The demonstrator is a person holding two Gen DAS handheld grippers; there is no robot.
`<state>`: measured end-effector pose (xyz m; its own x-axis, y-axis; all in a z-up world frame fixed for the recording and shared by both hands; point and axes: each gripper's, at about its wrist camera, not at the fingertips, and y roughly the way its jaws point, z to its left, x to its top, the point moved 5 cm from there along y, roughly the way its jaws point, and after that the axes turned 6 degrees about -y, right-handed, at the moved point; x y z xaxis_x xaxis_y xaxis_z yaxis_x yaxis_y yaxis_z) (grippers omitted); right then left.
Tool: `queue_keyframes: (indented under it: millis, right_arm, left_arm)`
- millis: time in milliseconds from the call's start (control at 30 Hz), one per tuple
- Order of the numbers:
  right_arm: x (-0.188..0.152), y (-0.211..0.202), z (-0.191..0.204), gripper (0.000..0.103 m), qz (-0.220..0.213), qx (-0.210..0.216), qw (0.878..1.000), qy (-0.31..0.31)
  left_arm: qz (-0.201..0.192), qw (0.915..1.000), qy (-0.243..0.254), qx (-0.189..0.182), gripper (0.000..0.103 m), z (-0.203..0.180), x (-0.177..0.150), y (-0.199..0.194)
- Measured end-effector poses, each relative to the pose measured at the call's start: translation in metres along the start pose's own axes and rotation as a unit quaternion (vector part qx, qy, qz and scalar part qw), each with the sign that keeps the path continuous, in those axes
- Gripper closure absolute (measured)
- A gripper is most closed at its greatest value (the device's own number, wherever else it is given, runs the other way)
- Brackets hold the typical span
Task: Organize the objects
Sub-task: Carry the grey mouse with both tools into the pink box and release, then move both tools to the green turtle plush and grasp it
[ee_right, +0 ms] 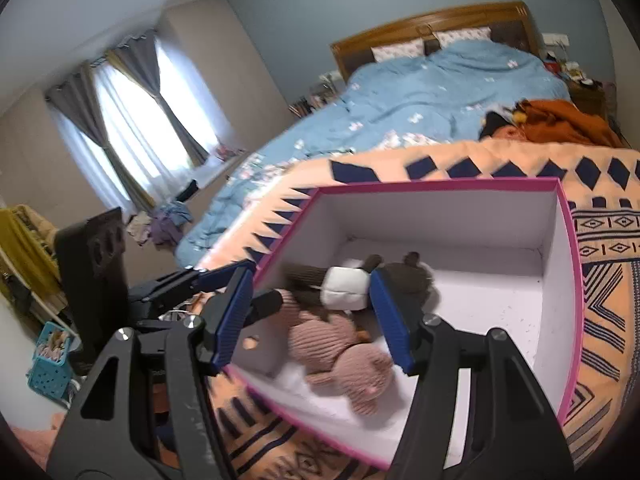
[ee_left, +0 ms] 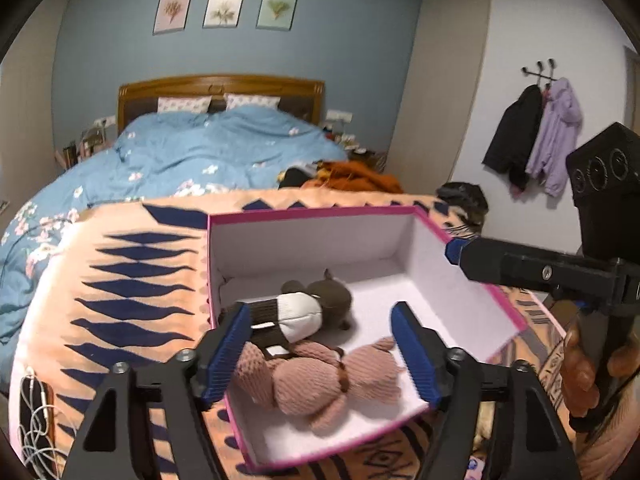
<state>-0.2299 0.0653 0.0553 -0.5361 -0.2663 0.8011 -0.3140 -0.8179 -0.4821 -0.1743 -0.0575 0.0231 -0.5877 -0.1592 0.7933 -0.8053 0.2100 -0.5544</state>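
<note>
Two plush toys, a brown one point(ee_left: 320, 304) and a pink one point(ee_left: 316, 384), lie touching in the near left corner of the pink-edged box point(ee_left: 472, 256) on the bed's orange blanket point(ee_left: 120, 280). The left gripper point(ee_left: 324, 352) and the right gripper point(ee_right: 316, 316) hover spread over them, grasping nothing.

Occlusions and cut-offs
Brown plush toy point(ee_right: 412, 276) partly hidden behind right gripper point(ee_right: 316, 316) pad; pink plush toy point(ee_right: 344, 356) motion-blurred.
</note>
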Motion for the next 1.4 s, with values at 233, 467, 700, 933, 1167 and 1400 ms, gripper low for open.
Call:
queue_keyframes:
  millis: [233, 467, 700, 933, 1167, 1400]
  right_arm:
    - [-0.008, -0.041, 0.041, 0.040, -0.029, 0.045, 0.998, -0.022]
    - [-0.041, -0.079, 0.061, 0.040, -0.028, 0.032, 0.998, -0.053]
    - [-0.091, -0.111, 0.050, 0.039, -0.015, -0.008, 0.999, -0.050]
    - [-0.150, -0.116, 0.014, 0.039, 0.034, -0.031, 0.999, 0.012]
    - [-0.197, -0.115, 0.005, 0.039, 0.066, -0.023, 0.996, 0.051]
    - [-0.213, -0.106, -0.005, 0.039, 0.078, -0.024, 0.994, 0.070]
  left_arm:
    - [-0.022, 0.9989, 0.031, -0.028, 0.026, -0.030, -0.021, -0.043]
    - [-0.012, 0.9969, 0.059, -0.052, 0.026, -0.053, -0.061, -0.060]
    - [0.056, 0.9888, 0.086, -0.108, 0.026, -0.091, -0.118, -0.048]
    - [0.094, 0.9793, 0.103, -0.146, 0.026, -0.118, -0.161, -0.046]
    - [0.120, 0.9701, 0.108, -0.181, 0.026, -0.134, -0.186, -0.056]
    - [0.158, 0.9674, 0.117, -0.160, 0.026, -0.145, -0.209, -0.037]
